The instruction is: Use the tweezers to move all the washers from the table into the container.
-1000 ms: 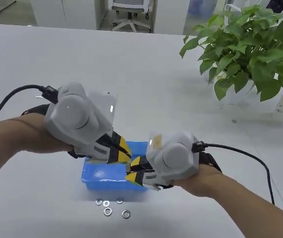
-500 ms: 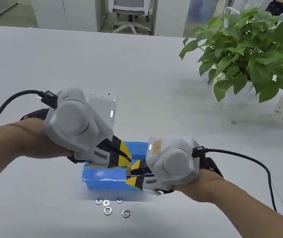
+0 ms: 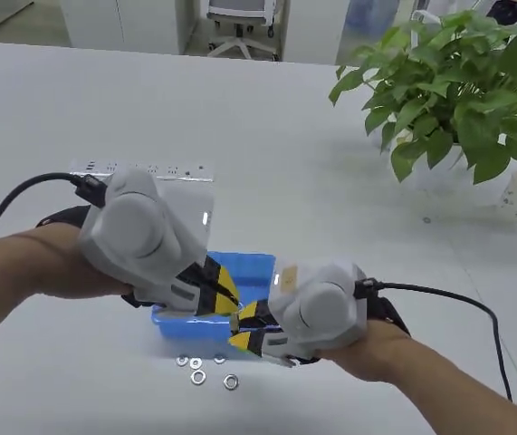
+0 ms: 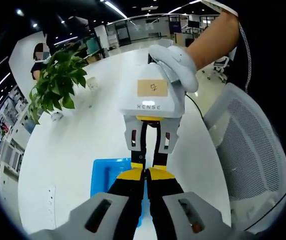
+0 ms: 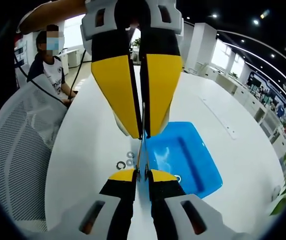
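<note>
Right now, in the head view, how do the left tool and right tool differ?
The left tool sits higher and looks bigger; the right tool sits lower, nearer the washers. The left tool hangs over the container; the right tool is at its front edge. Both have yellow-black jaws shut on the tweezers.

At lower centre, the left gripper (image 3: 226, 299) and right gripper (image 3: 244, 326) meet tip to tip over the near edge of a blue container (image 3: 244, 267). Five washers (image 3: 198, 377) lie on the white table (image 3: 285, 136) just below it. A potted plant (image 3: 448, 82) stands at upper right.
</note>
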### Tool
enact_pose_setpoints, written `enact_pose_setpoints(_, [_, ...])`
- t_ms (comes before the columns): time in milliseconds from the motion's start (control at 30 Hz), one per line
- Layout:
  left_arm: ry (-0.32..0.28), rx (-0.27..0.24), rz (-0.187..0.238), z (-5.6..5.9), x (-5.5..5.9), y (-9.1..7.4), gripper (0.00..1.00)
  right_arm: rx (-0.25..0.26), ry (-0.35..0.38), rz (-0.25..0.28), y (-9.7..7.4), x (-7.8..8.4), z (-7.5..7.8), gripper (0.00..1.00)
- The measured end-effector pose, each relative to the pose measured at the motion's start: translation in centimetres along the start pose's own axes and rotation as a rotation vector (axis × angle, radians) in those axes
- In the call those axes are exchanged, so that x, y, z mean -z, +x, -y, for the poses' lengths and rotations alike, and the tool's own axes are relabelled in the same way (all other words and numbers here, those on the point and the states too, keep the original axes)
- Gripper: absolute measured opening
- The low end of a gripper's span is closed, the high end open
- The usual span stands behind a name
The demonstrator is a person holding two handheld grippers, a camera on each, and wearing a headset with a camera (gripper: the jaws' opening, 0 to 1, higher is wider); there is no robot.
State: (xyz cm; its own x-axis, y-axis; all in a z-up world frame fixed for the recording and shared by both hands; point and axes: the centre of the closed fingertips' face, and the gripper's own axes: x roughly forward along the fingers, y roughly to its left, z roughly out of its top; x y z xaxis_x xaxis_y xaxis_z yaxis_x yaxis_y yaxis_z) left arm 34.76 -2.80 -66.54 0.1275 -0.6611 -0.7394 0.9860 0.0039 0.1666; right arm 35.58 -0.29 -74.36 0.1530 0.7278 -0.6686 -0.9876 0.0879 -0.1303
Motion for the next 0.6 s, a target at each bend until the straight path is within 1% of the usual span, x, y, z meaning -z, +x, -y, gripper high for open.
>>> enact_pose_setpoints(267, [-0.002, 0.005, -0.009, 0.9, 0.5, 0.4, 0.05, -0.008, 0.008, 0.000, 0.4, 0.5, -0.9, 0.11])
enact_pose_setpoints(600, [-0.006, 0.025, -0.022, 2.2, 1.1, 1.2, 0.05, -0.030, 0.007, -0.014, 0.8, 1.5, -2.1, 0.11])
